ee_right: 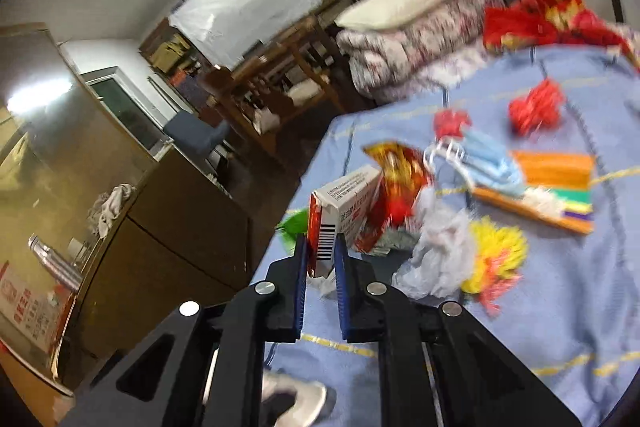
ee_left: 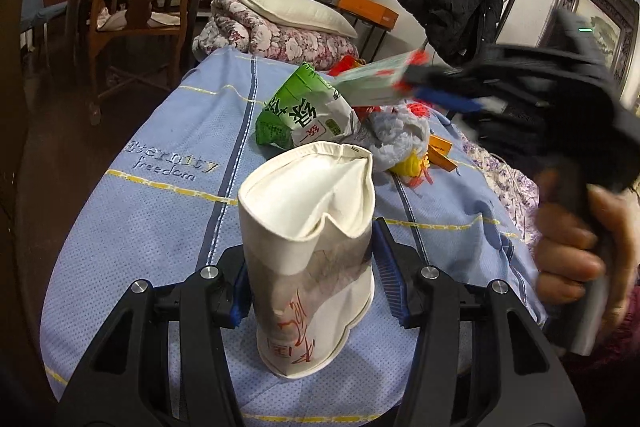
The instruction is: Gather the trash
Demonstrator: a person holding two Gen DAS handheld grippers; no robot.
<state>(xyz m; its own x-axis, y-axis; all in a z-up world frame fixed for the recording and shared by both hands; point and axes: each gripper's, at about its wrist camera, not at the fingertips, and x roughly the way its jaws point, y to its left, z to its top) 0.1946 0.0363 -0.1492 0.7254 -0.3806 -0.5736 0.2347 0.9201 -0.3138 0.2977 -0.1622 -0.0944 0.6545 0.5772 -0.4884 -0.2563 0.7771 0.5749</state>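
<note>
My left gripper (ee_left: 310, 267) is shut on a crumpled white paper cup (ee_left: 312, 259) with red writing, held upright above the blue bedspread (ee_left: 160, 211). My right gripper (ee_right: 322, 255) is shut on a small white and red carton box (ee_right: 344, 207); in the left wrist view the right gripper (ee_left: 424, 83) holds that box (ee_left: 372, 83) above the trash pile. On the bed lie a green and white bag (ee_left: 304, 111), a red snack wrapper (ee_right: 400, 183), crumpled grey plastic (ee_right: 440, 247), a blue face mask (ee_right: 488, 159) and a yellow fluffy toy (ee_right: 496, 259).
An orange striped box (ee_right: 548, 187) and red pompoms (ee_right: 536, 107) lie farther on the bed. A folded floral quilt with a pillow (ee_left: 280, 27) sits at the bed's far end. A wooden chair (ee_left: 132, 11) stands left; a brown cabinet (ee_right: 160, 227) stands beside the bed.
</note>
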